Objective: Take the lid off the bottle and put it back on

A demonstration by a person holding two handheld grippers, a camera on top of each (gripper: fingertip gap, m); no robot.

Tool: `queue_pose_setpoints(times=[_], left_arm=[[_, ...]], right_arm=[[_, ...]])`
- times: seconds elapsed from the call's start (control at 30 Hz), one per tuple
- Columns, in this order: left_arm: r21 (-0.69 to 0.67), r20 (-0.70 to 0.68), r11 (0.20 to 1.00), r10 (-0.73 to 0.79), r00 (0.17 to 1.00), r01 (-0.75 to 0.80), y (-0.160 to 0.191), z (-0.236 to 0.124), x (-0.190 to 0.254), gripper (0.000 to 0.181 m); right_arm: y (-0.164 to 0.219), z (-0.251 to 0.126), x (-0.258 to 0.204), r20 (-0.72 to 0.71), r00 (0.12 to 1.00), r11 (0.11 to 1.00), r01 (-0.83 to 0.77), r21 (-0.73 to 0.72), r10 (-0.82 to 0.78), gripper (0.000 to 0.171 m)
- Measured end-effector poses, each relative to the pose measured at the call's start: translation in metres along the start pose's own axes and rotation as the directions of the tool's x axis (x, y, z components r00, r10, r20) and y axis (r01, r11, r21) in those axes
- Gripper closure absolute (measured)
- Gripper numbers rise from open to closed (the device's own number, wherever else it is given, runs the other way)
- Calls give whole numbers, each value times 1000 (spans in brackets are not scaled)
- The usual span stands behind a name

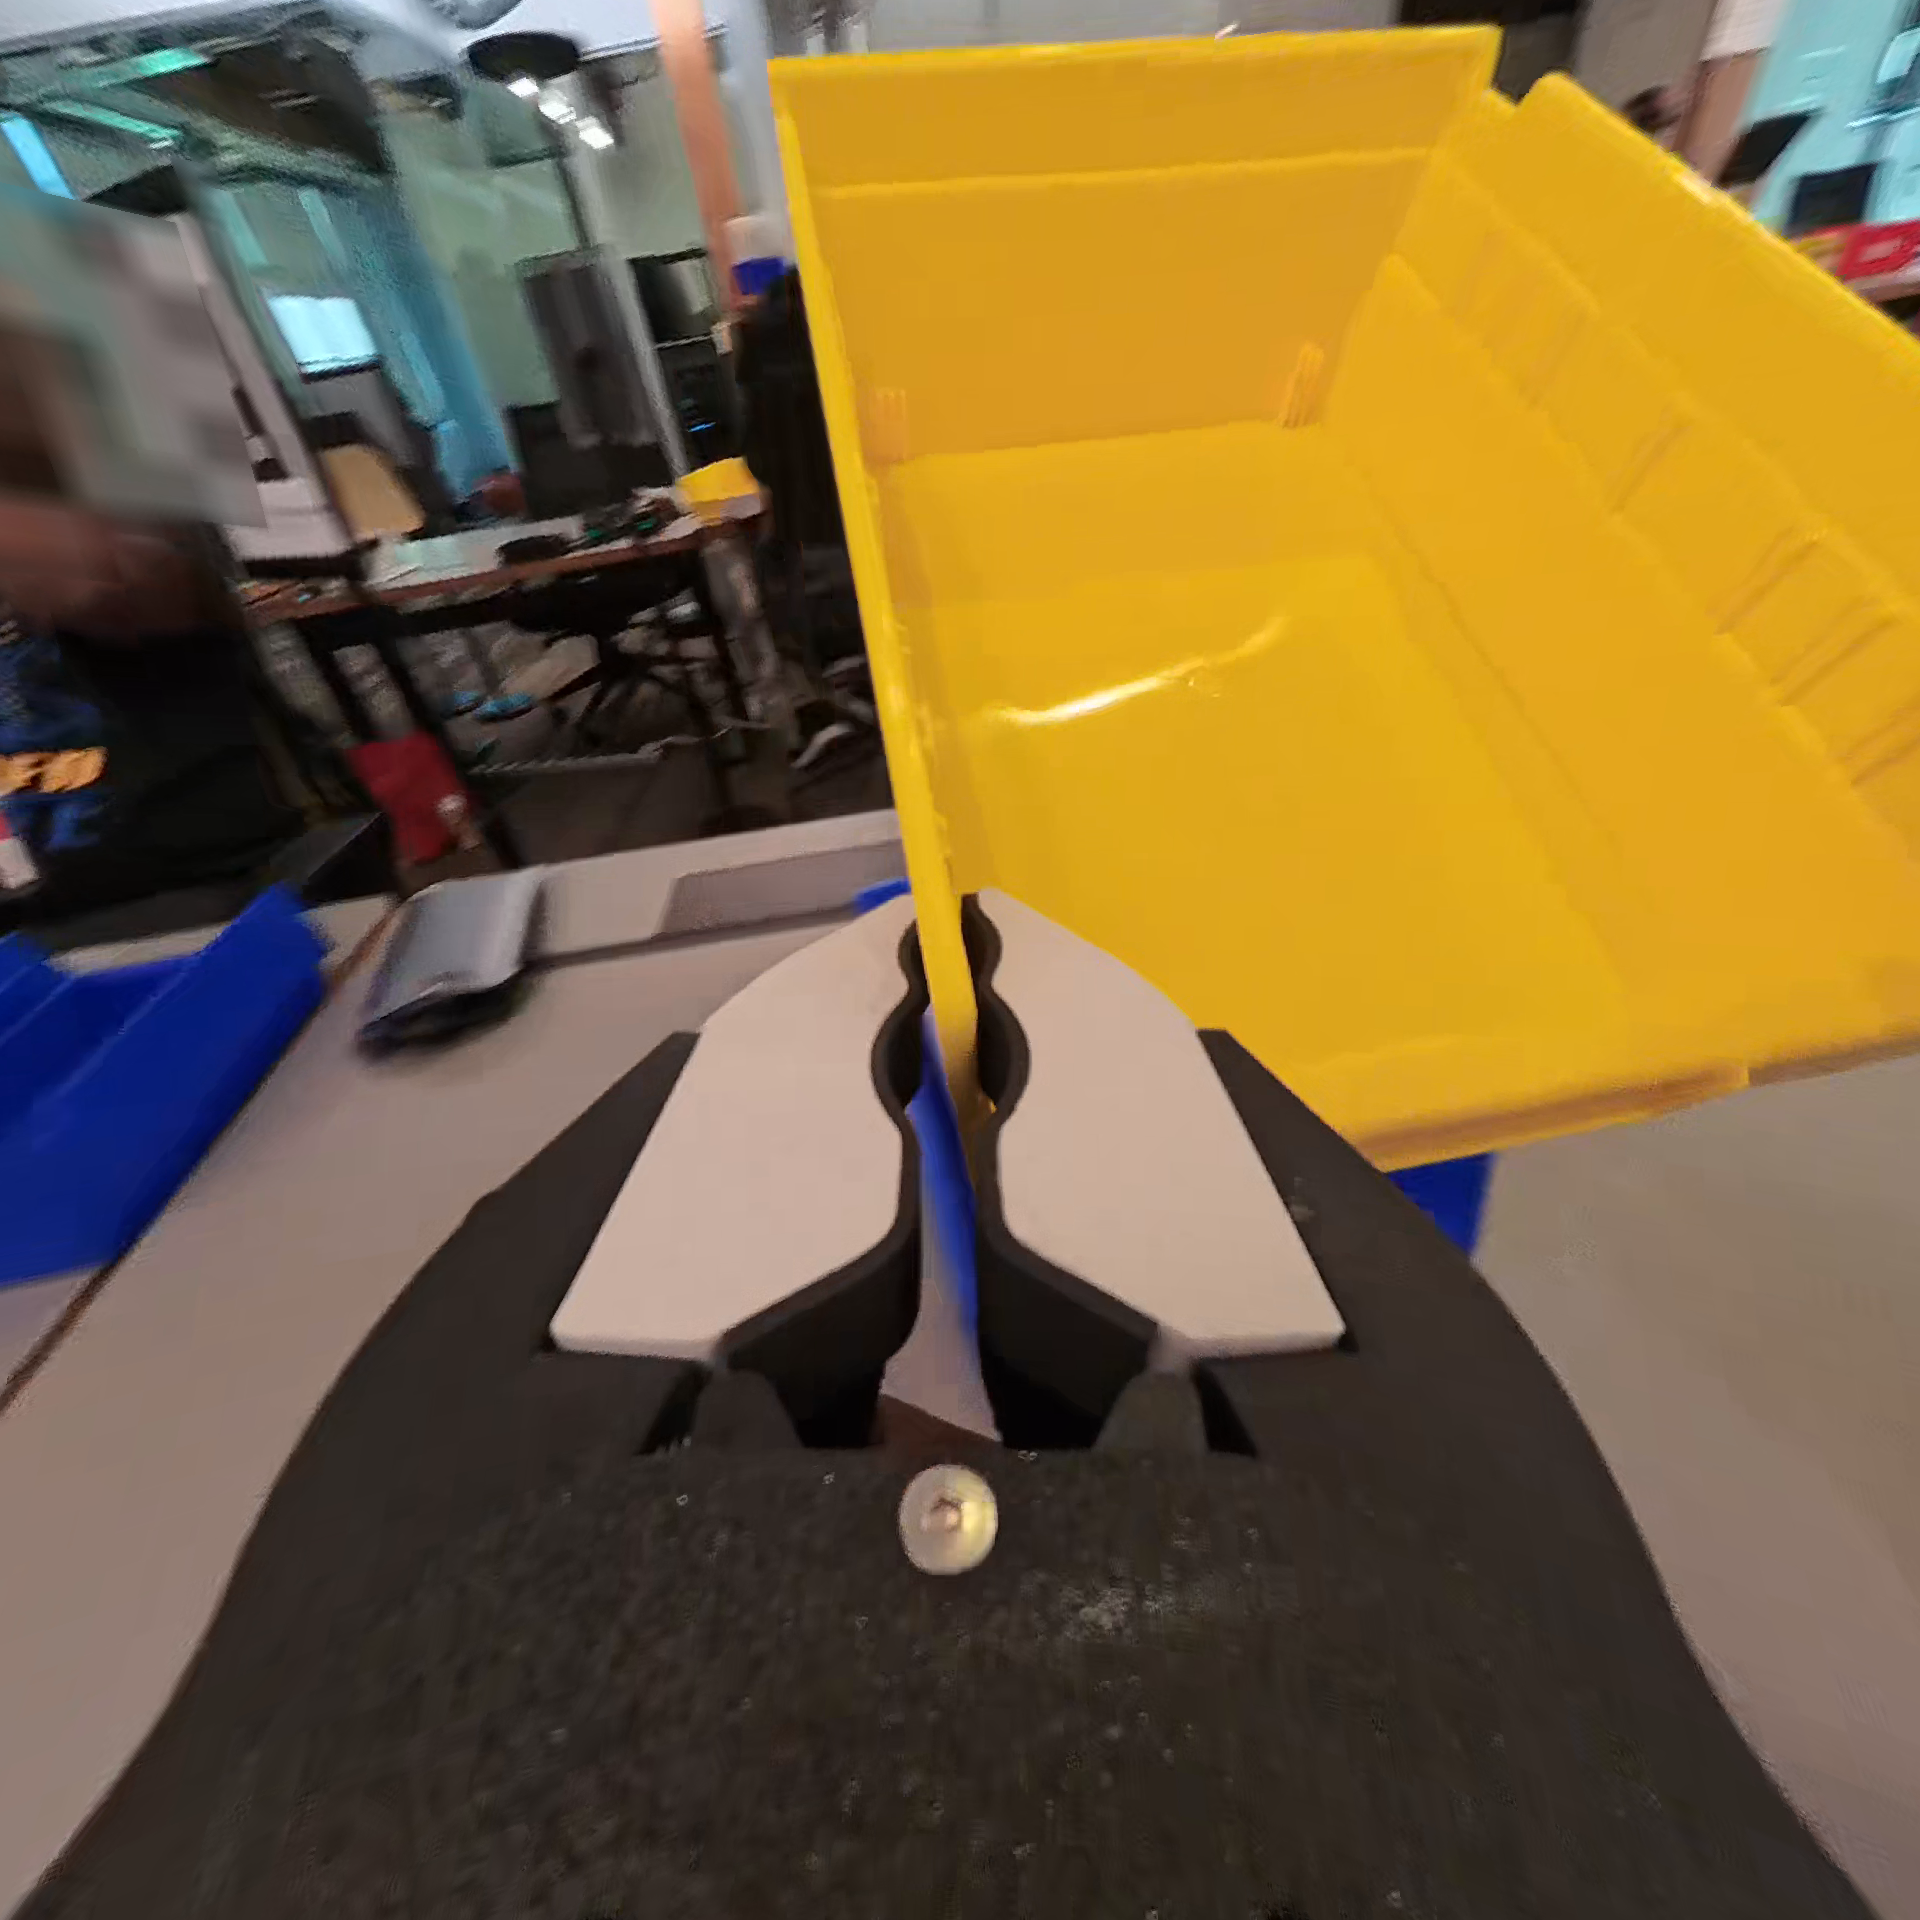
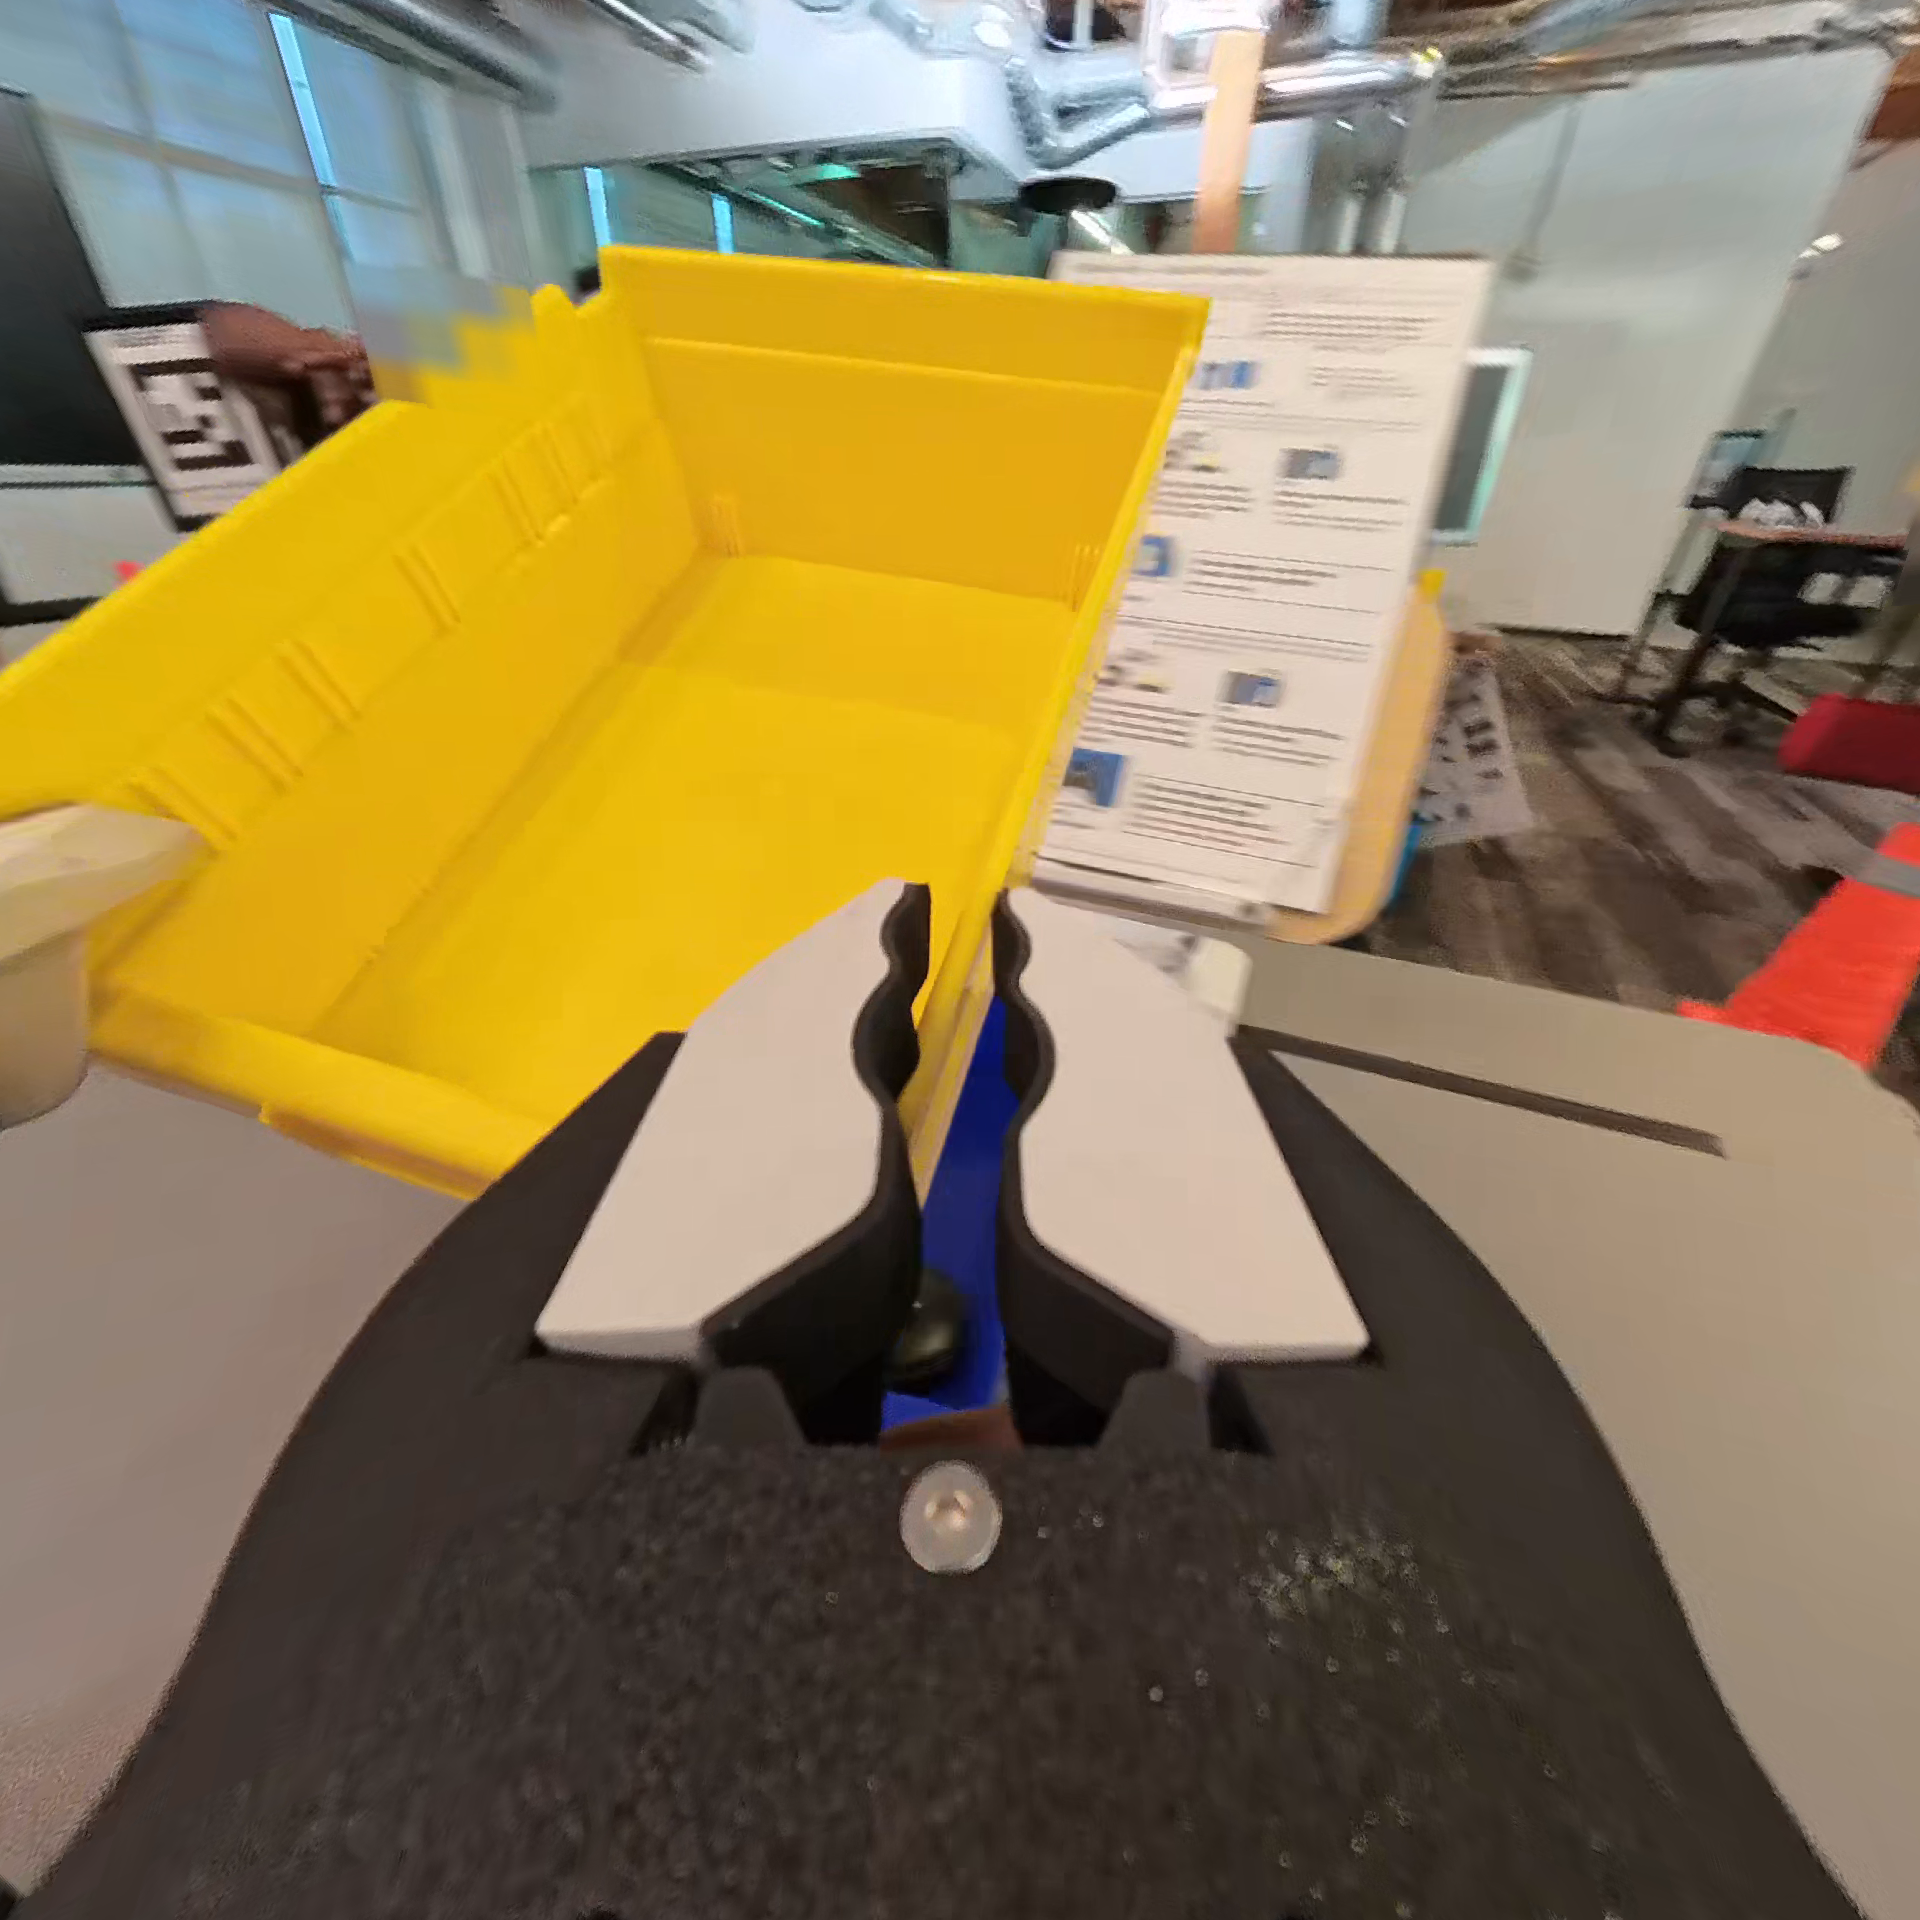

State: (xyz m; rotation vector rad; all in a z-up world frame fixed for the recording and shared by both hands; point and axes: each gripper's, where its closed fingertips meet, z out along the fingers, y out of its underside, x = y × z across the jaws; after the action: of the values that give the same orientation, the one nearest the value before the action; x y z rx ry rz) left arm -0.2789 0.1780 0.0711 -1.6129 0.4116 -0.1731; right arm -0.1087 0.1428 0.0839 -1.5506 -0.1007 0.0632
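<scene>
Left tongs (image 1: pixel 948 925) are clamped on one side wall of a yellow bin (image 1: pixel 1299 644); right tongs (image 2: pixel 961 914) are clamped on the opposite wall. The bin hangs tilted above the grey table (image 2: pixel 1558 1299). Blue bin (image 1: pixel 135 1060) lies left of the left tongs. No bottle is visible.

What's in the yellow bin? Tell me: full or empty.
Empty: the yellow bin shows only its bare floor in both views, with nothing lying inside.

Grey table (image 1: pixel 208 1195), blue bin (image 1: pixel 135 1060)
</scene>
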Motion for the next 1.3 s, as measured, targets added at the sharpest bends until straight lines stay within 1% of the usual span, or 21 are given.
queue_pose_setpoints(times=[0.07, 0.13, 0.17, 0.27, 0.37, 0.43, 0.5, 0.6, 0.67, 0.7, 0.77, 0.83, 0.9, 0.93, 0.97, 1.0, 1.07, 1.13, 1.23, 1.3], left_arm=[[19, -58, 1000, 24, 998, -22, -14, 35, 47, 178], [18, -109, 1000, 10, 994, -8, -20, 70, 97, 179], [5, -146, 1000, 5, 989, -4, -19, 86, 125, 179], [-73, -243, 997, -2, 970, -16, 6, 120, 215, 177], [-167, -283, 986, -45, 958, -4, 52, 140, 288, 176], [-225, -281, 974, -65, 958, 0, 88, 148, 322, 176], [-284, -290, 959, -90, 953, 4, 119, 152, 348, 175], [-333, -308, 943, -86, 947, -22, 149, 152, 372, 173], [-315, -316, 948, -52, 947, -53, 158, 153, 378, 171], [-310, -319, 948, -27, 947, -78, 162, 153, 379, 170], [-299, -346, 950, -23, 938, -86, 165, 152, 380, 167], [-286, -388, 956, -55, 920, -63, 159, 148, 377, 165], [-243, -465, 970, -110, 878, -7, 138, 137, 371, 150], [-206, -529, 978, -127, 839, 18, 124, 125, 366, 143], [-181, -559, 983, -129, 819, 31, 113, 115, 353, 140], [-176, -564, 983, -137, 815, 44, 106, 105, 333, 140], [-197, -573, 975, -200, 795, 103, 95, 89, 286, 139], [-207, -514, 963, -256, 819, 172, 88, 81, 221, 135], [-181, -387, 946, -320, 865, 269, 91, 73, 119, 125], [-167, -258, 938, -339, 904, 304, 105, 70, 58, 123]], right_arm=[[-2, -6, 56, -62, 998, 999, -13, -51, 10, 161], [8, -13, 108, -115, 993, 989, -34, -147, 18, 161], [13, -17, 137, -163, 986, 983, -43, -178, 13, 162], [37, -30, 229, -325, 946, 971, -70, -229, -9, 164], [85, -41, 302, -393, 919, 928, -112, -357, -40, 165], [123, -48, 333, -379, 922, 889, -109, -445, -76, 165], [158, -52, 356, -358, 929, 859, -105, -500, -95, 165], [197, -54, 378, -354, 935, 846, -181, -502, -9, 166], [218, -53, 384, -350, 933, 840, -253, -480, 81, 166], [224, -52, 385, -337, 933, 847, -279, -453, 126, 166], [231, -50, 385, -300, 933, 860, -312, -403, 198, 166], [230, -51, 383, -273, 942, 862, -299, -410, 197, 165], [222, -55, 384, -266, 955, 869, -240, -433, 131, 164], [212, -58, 386, -272, 960, 883, -187, -430, 71, 165], [200, -62, 386, -254, 967, 895, -118, -431, 5, 164], [187, -66, 383, -230, 971, 897, -49, -439, -60, 161], [160, -69, 374, -217, 961, 888, 58, -456, -174, 148], [133, -63, 351, -188, 954, 890, 130, -436, -231, 144], [107, -35, 277, -33, 973, 910, 204, -360, -230, 136], [108, -10, 205, 140, 978, 931, 190, -312, -153, 132]])
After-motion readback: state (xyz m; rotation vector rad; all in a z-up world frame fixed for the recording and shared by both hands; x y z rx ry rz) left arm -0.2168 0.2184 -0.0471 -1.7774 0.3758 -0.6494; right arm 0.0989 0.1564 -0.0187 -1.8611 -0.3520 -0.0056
